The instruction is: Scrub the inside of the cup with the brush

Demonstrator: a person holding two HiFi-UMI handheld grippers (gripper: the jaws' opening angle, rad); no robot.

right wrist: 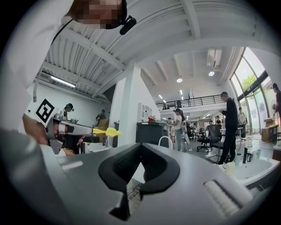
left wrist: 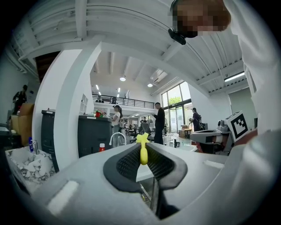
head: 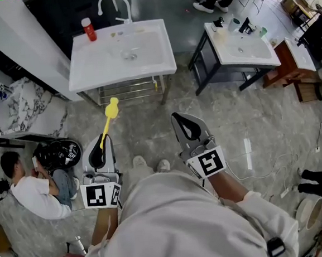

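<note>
The left gripper is clamped on the handle of a yellow brush. In the left gripper view the thin yellow handle stands between the two dark pads, which press on it from both sides. In the head view the brush comes out of the jaws toward 1 o'clock, and its thicker yellow head is in the air above the grey floor, just before the front rim of a white sink.

The right gripper is at 3 o'clock from the left one and well apart from it. Its jaws are together, and the right gripper view shows nothing between them.

The sink stands at 12 o'clock from both grippers. A curved white faucet is at its far edge, and a red bottle stands on its far left corner. A second white sink, with small things on its far rim, is at 2 o'clock. I cannot tell which of these things, if any, is the cup.

At 9 o'clock from the left gripper a person in a white shirt sits low on the floor.
</note>
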